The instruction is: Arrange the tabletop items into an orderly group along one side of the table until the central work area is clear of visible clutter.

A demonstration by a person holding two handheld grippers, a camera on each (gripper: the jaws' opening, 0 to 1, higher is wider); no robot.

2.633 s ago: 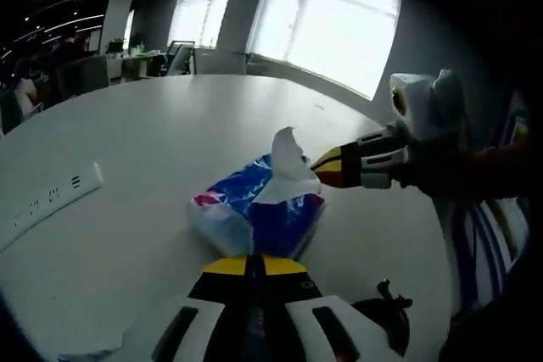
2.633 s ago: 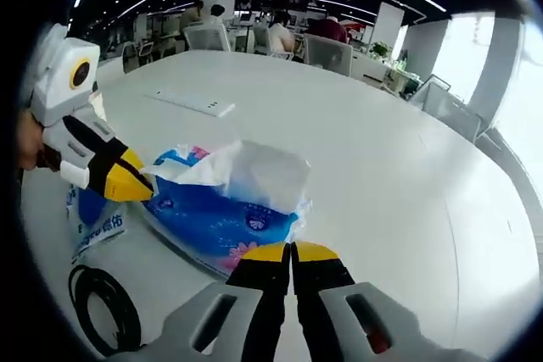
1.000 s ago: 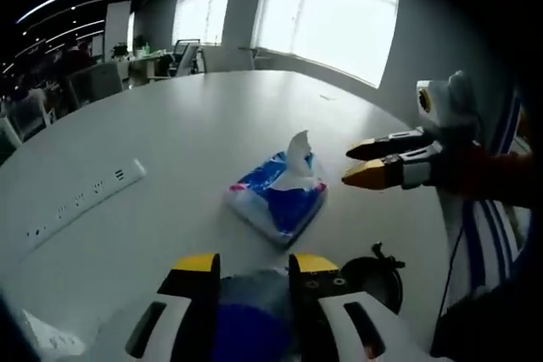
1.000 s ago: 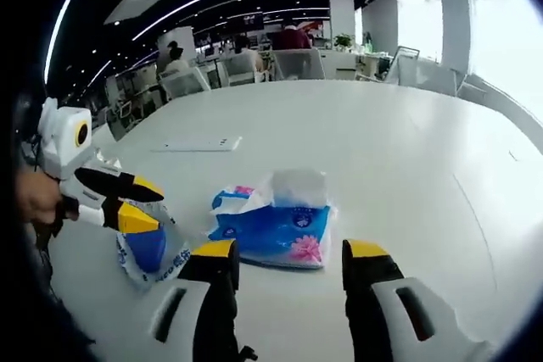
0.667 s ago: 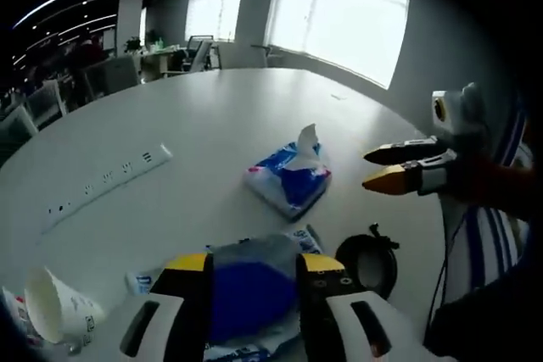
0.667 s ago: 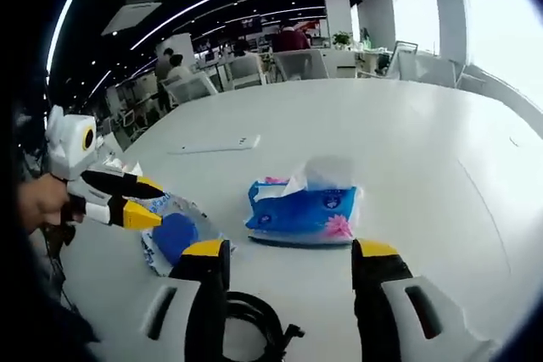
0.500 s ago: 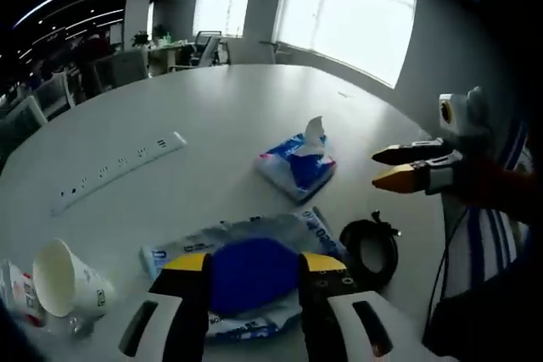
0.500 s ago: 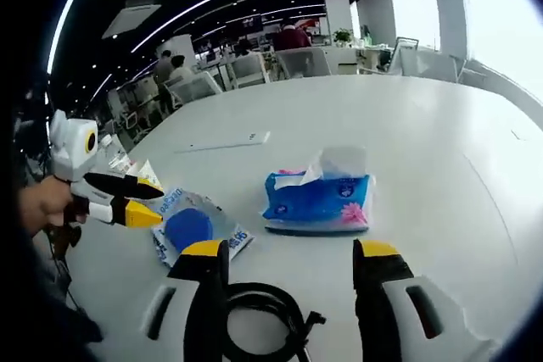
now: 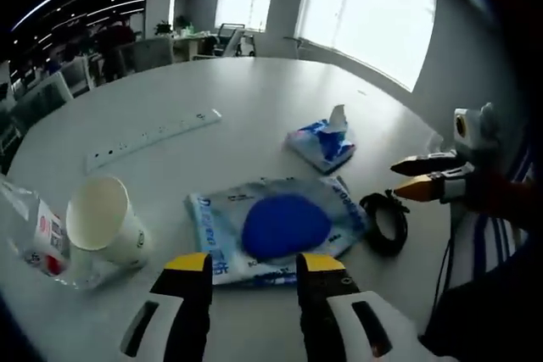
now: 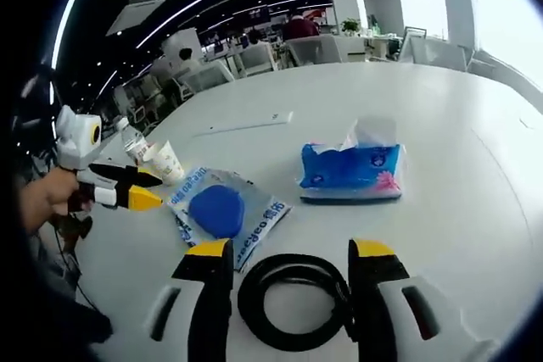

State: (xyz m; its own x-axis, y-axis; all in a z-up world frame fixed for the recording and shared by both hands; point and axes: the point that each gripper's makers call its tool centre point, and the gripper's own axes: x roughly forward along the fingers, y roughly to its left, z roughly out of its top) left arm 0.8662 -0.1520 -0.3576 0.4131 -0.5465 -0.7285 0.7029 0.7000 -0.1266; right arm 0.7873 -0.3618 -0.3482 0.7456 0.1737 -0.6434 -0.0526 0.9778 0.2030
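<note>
While both grippers hover empty with jaws spread, the clutter sits in a loose row across the white table. Left gripper at frame bottom points at the flat plastic pack just ahead of its tips; long axis runs left-right across the frame. Paper cup lies tipped at lower left, against a clear bottle at the left edge. Tissue pack sits upper right of centre, power strip further back, cable coil right of the plastic pack. Right gripper enters from the right edge.

Right gripper view: right gripper brackets the cable coil, so it's nearer the coil and the tissue pack. Left gripper at left. This view shows office desks and seated people in the background; the left gripper view shows windows.
</note>
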